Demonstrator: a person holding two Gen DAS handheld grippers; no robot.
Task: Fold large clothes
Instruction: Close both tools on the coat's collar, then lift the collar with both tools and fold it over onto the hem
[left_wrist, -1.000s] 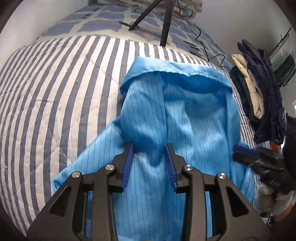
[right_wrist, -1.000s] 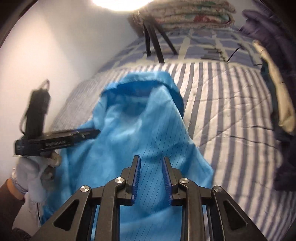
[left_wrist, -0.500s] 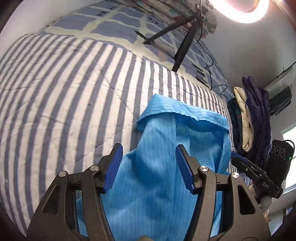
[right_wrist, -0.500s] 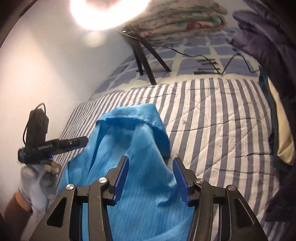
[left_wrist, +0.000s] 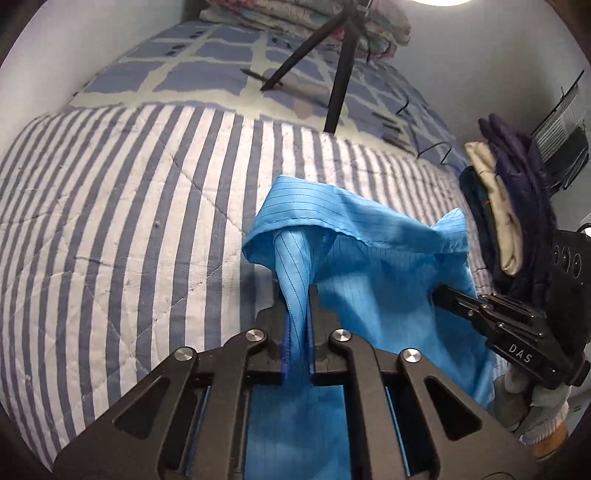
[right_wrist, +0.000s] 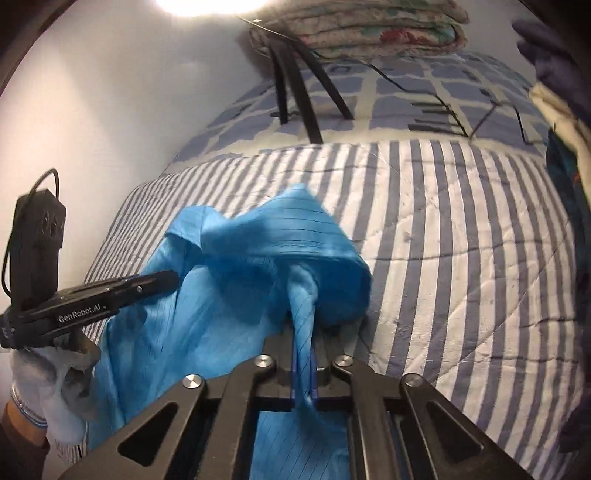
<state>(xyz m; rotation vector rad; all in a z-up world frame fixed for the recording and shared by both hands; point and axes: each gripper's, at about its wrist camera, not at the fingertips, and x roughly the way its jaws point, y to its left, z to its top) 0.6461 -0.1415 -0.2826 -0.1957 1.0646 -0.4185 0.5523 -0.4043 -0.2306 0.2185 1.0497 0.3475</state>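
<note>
A bright blue pinstriped garment (left_wrist: 373, 273) lies bunched on the striped bedspread (left_wrist: 129, 221). My left gripper (left_wrist: 298, 310) is shut on a pinched fold of it, the cloth rising between the blue pads. In the right wrist view the same blue garment (right_wrist: 236, 258) is gathered, and my right gripper (right_wrist: 304, 343) is shut on another fold. Each view shows the other gripper from the side: the right one (left_wrist: 443, 295) biting the cloth's right part, the left one (right_wrist: 168, 278) at its left part, held by a gloved hand (right_wrist: 48, 387).
A black tripod (left_wrist: 340, 74) stands on the checked blue blanket (left_wrist: 207, 66) at the far end, with folded bedding (right_wrist: 362, 26) behind it. Dark and cream clothes (left_wrist: 509, 206) are piled at the bed's right side. A wall (right_wrist: 92, 92) runs along the left.
Both grippers opened wide, then shut on folds of the blue garment. The cloth's far edge has been drawn up and bunched toward me.
</note>
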